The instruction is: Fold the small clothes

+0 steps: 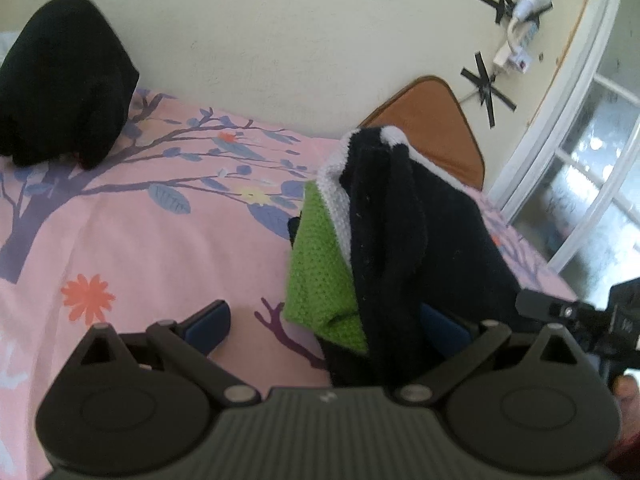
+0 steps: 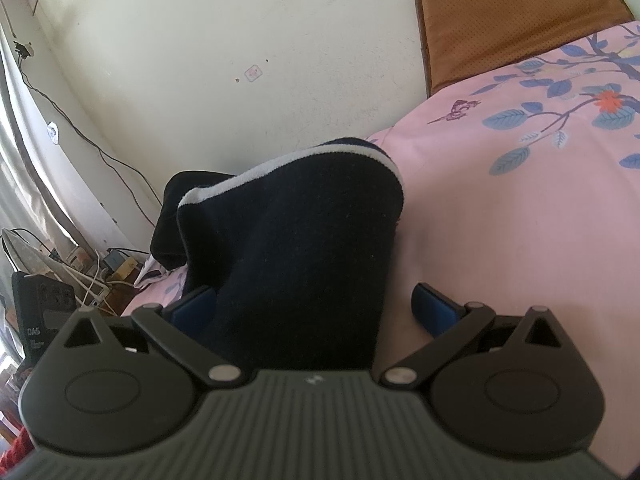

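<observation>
**Both grippers wide, navy garment draped between the fingers**

Left gripper (image 1: 324,320) first: its blue-padded fingers (image 1: 210,322) stand spread well apart, clamping nothing. The right-hand pad is partly hidden behind a hanging fold of the navy knit garment (image 1: 400,216), which rises up in front of the camera with a white trim (image 1: 334,184) along its edge and a green knitted panel (image 1: 316,264) on its near side. The cloth sits between the fingers, but the jaws are not closed on it.

Over to the right gripper (image 2: 320,308): same story, fingers splayed, one blue pad (image 2: 436,308) bare over the pink floral bedsheet (image 2: 520,220), the other just touching the navy cloth (image 2: 300,240) that runs down through the gap. Whether anything holds the cloth up, I cannot tell from here.

Beyond, the sheet lies fairly flat, with a black garment (image 1: 64,80) heaped far off at the left and a brown headboard cushion (image 1: 436,124) against the wall.

My read: this is a re-grip in the fold. To do it well, each gripper should close on a single trimmed edge, not on a bunched wad, then keep the two ends level and taut so the green panel tucks inside. The risk is catching the sheet with the pad nearest it.
</observation>
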A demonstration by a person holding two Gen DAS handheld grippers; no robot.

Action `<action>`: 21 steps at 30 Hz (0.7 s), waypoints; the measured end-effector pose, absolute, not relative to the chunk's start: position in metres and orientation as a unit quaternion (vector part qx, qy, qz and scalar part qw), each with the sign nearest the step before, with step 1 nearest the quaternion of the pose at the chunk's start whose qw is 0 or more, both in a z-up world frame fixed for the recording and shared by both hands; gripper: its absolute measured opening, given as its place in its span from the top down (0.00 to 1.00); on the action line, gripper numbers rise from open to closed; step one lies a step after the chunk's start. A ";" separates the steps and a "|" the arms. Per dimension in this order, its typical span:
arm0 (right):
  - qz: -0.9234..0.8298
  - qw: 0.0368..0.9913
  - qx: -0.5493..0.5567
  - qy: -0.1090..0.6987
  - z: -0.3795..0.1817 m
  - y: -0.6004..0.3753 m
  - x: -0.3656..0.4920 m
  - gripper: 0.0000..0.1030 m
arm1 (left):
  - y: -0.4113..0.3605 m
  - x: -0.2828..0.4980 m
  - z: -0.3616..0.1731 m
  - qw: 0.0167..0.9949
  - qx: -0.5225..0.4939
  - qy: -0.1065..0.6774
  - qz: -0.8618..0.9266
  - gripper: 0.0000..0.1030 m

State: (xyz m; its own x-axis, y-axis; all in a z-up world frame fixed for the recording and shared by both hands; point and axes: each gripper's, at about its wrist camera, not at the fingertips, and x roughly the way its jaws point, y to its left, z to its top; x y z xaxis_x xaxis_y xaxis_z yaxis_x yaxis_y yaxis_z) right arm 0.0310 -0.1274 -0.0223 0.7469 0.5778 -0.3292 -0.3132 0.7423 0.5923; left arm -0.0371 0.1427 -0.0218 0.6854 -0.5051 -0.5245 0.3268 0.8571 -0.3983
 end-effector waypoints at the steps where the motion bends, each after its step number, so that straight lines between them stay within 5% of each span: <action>1: 0.249 0.897 0.260 0.255 -0.022 -0.128 0.031 0.00 | 0.146 -0.037 -0.022 0.906 -0.148 0.323 -0.232 0.00; 21: 0.250 0.898 0.257 0.254 -0.023 -0.131 0.032 0.00 | 0.143 -0.042 -0.024 0.909 -0.134 0.319 -0.231 0.00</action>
State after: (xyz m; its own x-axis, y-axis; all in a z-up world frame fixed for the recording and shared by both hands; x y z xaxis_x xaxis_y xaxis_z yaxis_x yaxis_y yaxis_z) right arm 0.0318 -0.1306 -0.0230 0.7457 0.5802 -0.3275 -0.3193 0.7427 0.5887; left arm -0.0418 0.1431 -0.0235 0.6898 -0.5048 -0.5190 0.3339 0.8579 -0.3906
